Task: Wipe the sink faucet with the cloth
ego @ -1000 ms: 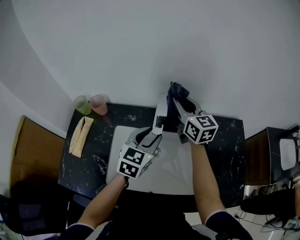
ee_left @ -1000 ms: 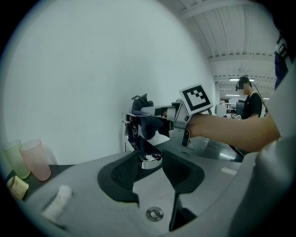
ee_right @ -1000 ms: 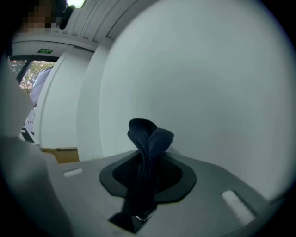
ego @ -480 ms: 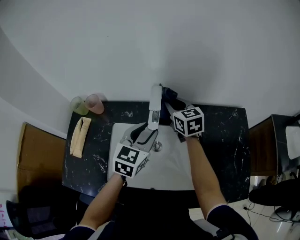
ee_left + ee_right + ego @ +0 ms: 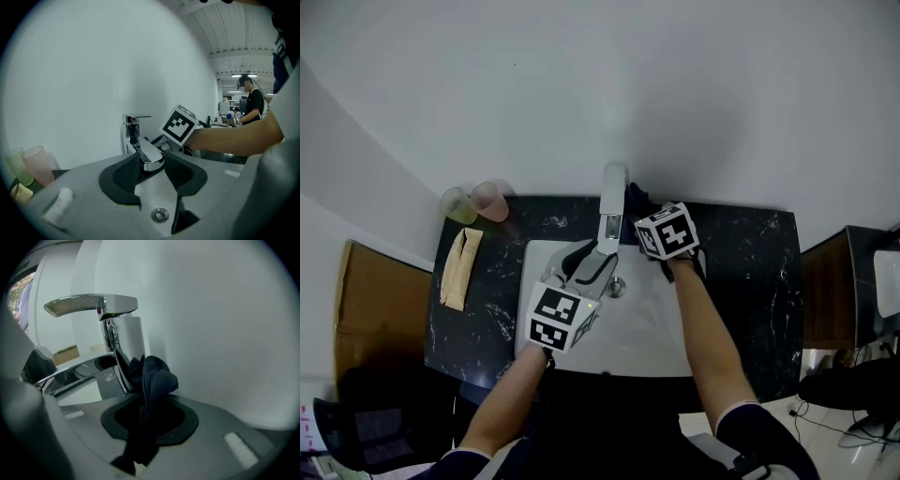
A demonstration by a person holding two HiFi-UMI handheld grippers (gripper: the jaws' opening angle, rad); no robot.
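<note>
The chrome faucet point(image 5: 612, 202) stands at the back of the white sink point(image 5: 647, 328). In the left gripper view its spout point(image 5: 151, 159) lies between the black pads, and my left gripper point(image 5: 151, 171) is shut on it from the front. My right gripper point(image 5: 145, 413) is shut on a dark blue cloth point(image 5: 152, 376), whose bunched end presses against the lower body of the faucet point(image 5: 129, 343), under the lever handle point(image 5: 89, 303). From the head view the right gripper point(image 5: 636, 208) sits just right of the faucet, with the cloth point(image 5: 635, 197) beside the body.
A black marble counter point(image 5: 750, 281) surrounds the sink, with a white wall right behind the faucet. A green cup point(image 5: 457, 204) and a pink cup point(image 5: 490, 200) stand at the back left, near a beige folded item point(image 5: 459, 267). The drain point(image 5: 617, 287) lies below the spout.
My right gripper has come down with the cloth from the top of the faucet to its lower body on the right side. The left gripper has stayed on the spout.
</note>
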